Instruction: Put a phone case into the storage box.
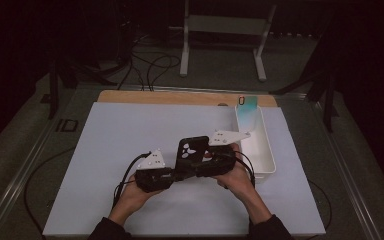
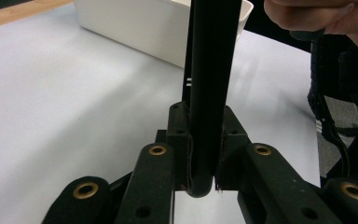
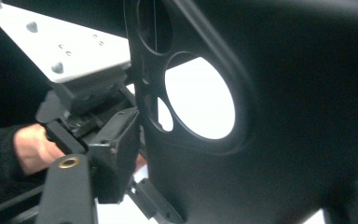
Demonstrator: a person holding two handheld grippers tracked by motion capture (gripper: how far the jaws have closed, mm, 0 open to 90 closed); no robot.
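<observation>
A person at a bench (image 1: 105, 150) covered by a white sheet holds a black phone case (image 1: 190, 153) between two sets of tongs, just toward six o'clock of the sheet's centre. From above, the left tongs (image 1: 176, 172) meet the case's lower edge from eight o'clock, and the right tongs (image 1: 200, 162) sit against it from four o'clock, each gripped in a hand.

The left gripper view supplies what the overhead misses: the case (image 2: 212, 70) stands edge-on and upright, its rounded bottom rim seated between the two jaws, which are closed tight against both faces. The right hand (image 2: 321, 18) appears at two o'clock.

The right gripper view looks at the case's (image 3: 270, 140) camera cut-outs, white sheet showing through the holes; the left tongs (image 3: 142, 154) clamp its edge at eight o'clock. Whether the right jaws are closed on the case cannot be told.

A white rectangular bin (image 1: 267, 150) sits at three o'clock on the sheet, just beside the right hand. A pale teal phone-shaped item (image 1: 247, 106) leans inside its far end.
</observation>
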